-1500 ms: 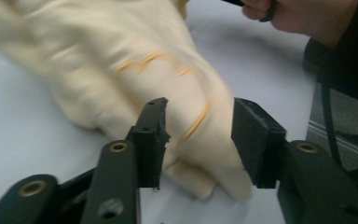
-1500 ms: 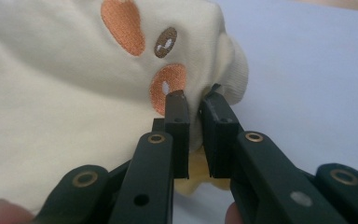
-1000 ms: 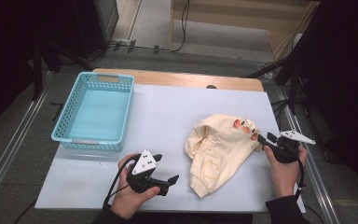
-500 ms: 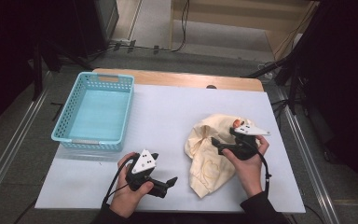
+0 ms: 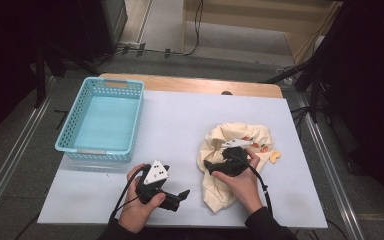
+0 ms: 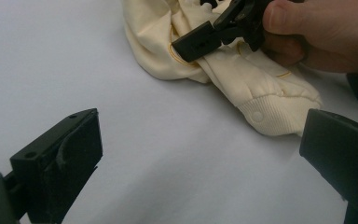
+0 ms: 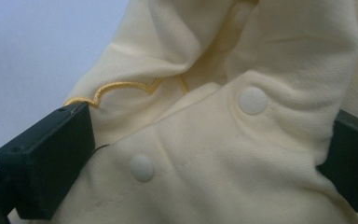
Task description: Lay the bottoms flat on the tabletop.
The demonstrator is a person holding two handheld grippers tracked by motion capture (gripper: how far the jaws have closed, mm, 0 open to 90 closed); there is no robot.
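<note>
Near the front edge of the surface (image 5: pixel 180 115), the left hand-held gripper (image 5: pixel 177 199) rests with jaws wide and empty. The right hand-held gripper (image 5: pixel 211 165) has crossed leftward over the cream baby garment (image 5: pixel 230 195) crumpled at front right; its jaws have just been opening, fabric between them, ungripped. Risk: closing on the bunched snap placket (image 7: pixel 191 140) could seize several layers. The blue basket (image 5: pixel 70 145) sits at rear left.

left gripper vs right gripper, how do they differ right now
The left gripper rests on the bare white table with nothing between its jaws; the right gripper sits on the cream garment, its fabric between the jaws. The left gripper lies short of the garment's ribbed cuff; the right is among its snap buttons. Both stand wide open, the right's jaws having just been opening.
</note>
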